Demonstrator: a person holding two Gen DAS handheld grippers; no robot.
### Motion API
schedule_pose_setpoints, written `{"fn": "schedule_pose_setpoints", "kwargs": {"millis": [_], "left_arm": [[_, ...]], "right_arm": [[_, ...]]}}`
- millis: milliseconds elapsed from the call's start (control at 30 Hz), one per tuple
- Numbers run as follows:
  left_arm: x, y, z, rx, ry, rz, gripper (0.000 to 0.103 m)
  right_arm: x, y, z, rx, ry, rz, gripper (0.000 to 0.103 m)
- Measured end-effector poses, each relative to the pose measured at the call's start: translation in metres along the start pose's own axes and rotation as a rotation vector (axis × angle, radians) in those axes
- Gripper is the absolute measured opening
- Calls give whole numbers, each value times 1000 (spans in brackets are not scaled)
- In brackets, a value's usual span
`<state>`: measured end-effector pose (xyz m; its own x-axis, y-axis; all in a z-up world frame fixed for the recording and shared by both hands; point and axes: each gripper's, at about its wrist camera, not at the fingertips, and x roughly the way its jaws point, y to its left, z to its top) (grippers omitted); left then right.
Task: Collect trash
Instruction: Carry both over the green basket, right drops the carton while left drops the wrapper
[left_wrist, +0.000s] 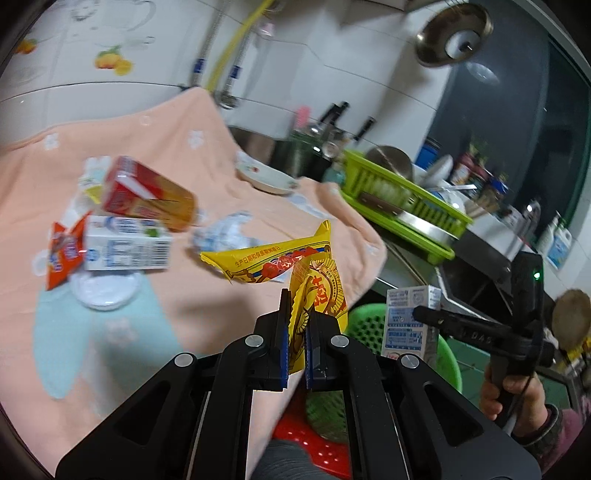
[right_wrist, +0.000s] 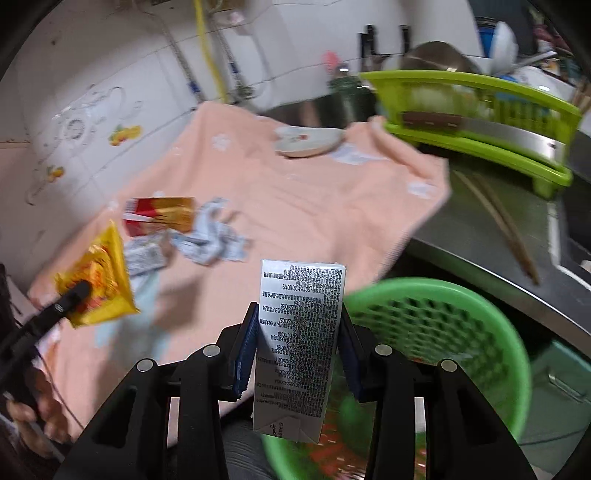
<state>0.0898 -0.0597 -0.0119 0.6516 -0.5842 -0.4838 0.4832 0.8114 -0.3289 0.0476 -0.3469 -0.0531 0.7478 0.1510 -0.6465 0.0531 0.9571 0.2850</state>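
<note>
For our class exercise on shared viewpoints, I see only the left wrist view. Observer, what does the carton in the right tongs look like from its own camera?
Observer: The milk carton shows a silver face covered in fine black print, clamped by the right tongs.
Operator: Where is the basket relative to it?
Observer: The green basket lies just right of and below the carton, its mesh floor visible.
Operator: Anything on the steel counter?
Observer: A pair of chopsticks lies there, beside the peach towel.
</note>
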Motion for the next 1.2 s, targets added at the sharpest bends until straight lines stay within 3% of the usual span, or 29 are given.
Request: {"fn": "schedule_pose_setpoints", "kwargs": {"millis": [200,400,700,1100,1200], "left_arm": [[26,-39,-9,55,63,-62,5],[49,-75,-20,104,124,-115,5],[73,-107,-34,156,199,-143,5],[93,-122,-51,164,276,-148,8],[95,-125,-53,169,291,-149,13]], "right_arm": [[-9,-42,-23,21,7,-106,39],[-13,-70,-41,50,14,-154,39],[-29,-96,-53,98,-3,-167,42],[-41,-107,-57,128,-35,-171,51],[-43,-106,-58,126,-41,-169,53]]}}
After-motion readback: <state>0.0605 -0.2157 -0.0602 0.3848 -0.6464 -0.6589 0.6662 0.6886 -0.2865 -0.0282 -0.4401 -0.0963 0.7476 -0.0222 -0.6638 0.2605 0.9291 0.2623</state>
